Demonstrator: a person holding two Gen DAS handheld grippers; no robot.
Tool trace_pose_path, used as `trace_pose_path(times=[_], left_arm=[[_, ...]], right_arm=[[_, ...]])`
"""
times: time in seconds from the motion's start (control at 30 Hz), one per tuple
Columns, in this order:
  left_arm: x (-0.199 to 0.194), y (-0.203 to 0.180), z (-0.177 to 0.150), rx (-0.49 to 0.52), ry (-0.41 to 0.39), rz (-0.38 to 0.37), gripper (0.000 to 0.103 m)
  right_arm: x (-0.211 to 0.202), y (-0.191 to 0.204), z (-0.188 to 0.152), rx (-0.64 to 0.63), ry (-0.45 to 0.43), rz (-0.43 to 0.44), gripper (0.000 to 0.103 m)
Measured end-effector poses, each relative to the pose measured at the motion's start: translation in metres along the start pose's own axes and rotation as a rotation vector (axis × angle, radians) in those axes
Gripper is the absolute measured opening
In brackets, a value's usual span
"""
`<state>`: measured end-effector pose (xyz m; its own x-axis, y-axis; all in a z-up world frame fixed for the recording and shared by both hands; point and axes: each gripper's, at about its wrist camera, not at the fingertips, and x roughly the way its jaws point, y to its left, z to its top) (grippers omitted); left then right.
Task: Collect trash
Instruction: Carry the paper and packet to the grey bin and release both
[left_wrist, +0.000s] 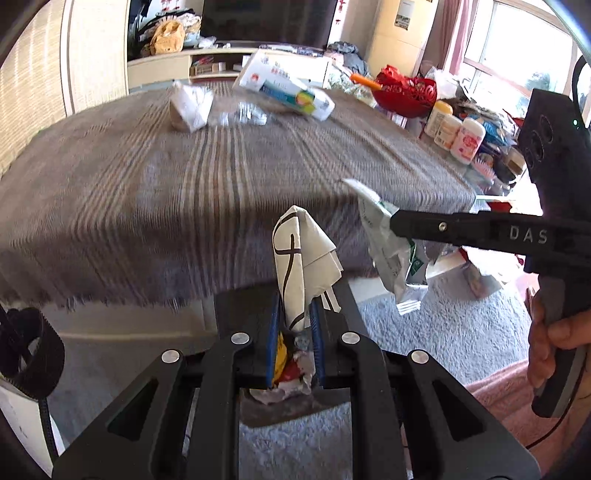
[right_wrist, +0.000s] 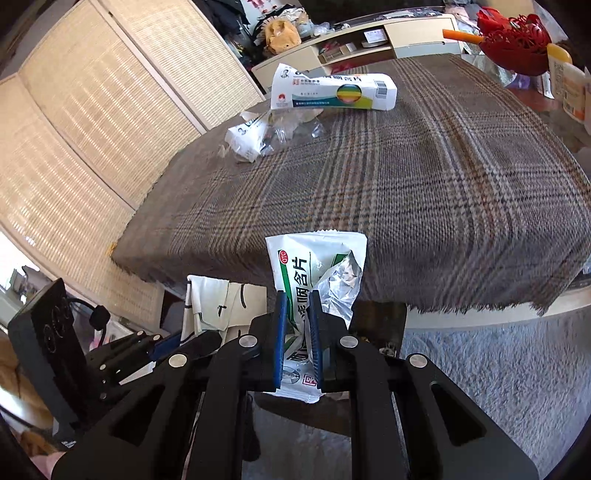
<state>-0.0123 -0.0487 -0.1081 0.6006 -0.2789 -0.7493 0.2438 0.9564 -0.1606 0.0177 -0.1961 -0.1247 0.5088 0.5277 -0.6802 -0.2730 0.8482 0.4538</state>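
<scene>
a folded white paper wrapper (left_wrist: 295, 266) is gripped in the left gripper (left_wrist: 295, 314) jaws, a torn lozenge sachet (right_wrist: 314, 280) in the right gripper (right_wrist: 297, 317) jaws, both held off the plaid-covered worktop (right_wrist: 406, 192) edge; a medicine box (right_wrist: 332, 92) lies there.
</scene>
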Motion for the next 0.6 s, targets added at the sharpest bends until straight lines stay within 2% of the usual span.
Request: trace_pose_path(times=[0.33,0.5,0.6], left_arm=[[0.022,0.005,-0.056,-0.061,0.096,0.012,0.015],[0.044,0.010,-0.072,-0.094,0.151,0.015,0.015],[0.053,0.016,-0.075,-0.109,0.175,0.031,0.014]], right_arm=[[0.034,-0.015,-0.056,0.064,0.073,-0.069,0.014],[0.051,-0.019,-0.068,0.062,0.098,-0.129,0.014],[0.058,-0.022,-0.069,0.072,0.106,-0.135,0.014]])
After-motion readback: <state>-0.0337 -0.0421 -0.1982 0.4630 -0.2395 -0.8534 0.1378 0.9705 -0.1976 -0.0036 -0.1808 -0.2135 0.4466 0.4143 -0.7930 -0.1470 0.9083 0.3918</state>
